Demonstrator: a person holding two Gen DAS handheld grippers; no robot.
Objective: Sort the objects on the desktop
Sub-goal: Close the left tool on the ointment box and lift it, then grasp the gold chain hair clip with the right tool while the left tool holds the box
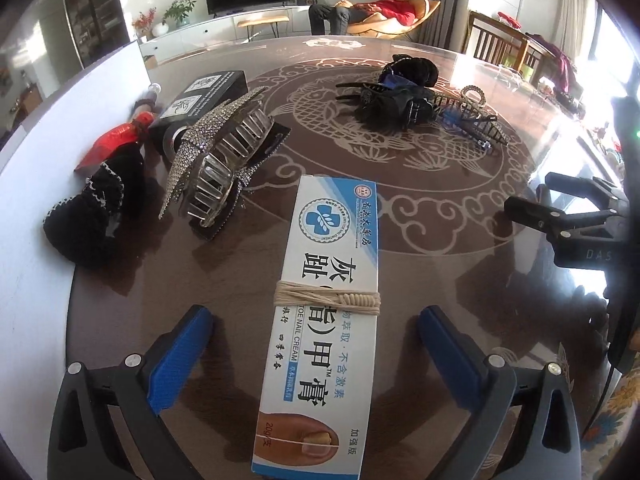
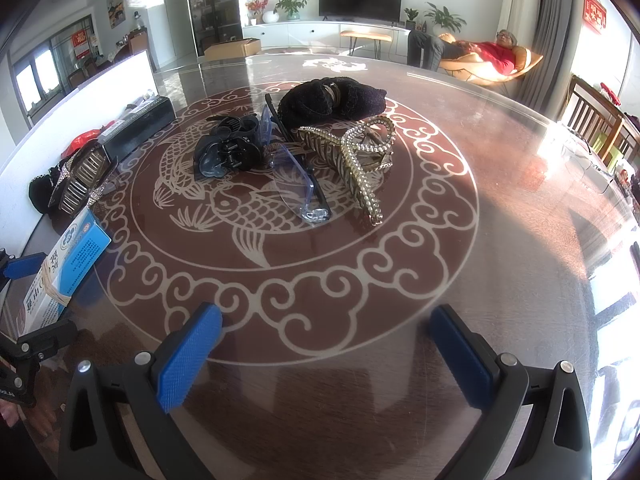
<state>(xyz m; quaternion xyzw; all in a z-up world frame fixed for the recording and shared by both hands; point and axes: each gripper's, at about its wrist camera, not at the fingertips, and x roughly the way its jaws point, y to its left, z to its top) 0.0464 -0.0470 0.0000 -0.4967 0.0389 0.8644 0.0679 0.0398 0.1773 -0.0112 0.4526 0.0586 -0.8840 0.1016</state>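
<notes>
A white-and-blue nail cream box (image 1: 320, 320), bound with cream string, lies on the table between the wide-open fingers of my left gripper (image 1: 316, 356); the pads do not touch it. It also shows at the left edge of the right wrist view (image 2: 64, 264). My right gripper (image 2: 324, 356) is open and empty over the table, and shows at the right edge of the left wrist view (image 1: 580, 220). A pile in the table's middle holds a black claw clip (image 2: 228, 152), blue glasses (image 2: 296, 184), a gold rhinestone clip (image 2: 360, 160) and a black knitted item (image 2: 332, 100).
Along the white board (image 1: 60, 128) at the left lie a large rhinestone hair clip (image 1: 216, 160), a black box (image 1: 200, 100), a red packet (image 1: 116, 140) and a black beaded pouch (image 1: 96, 212). The round glass table (image 2: 500, 260) has a carp pattern. Chairs stand at the far right.
</notes>
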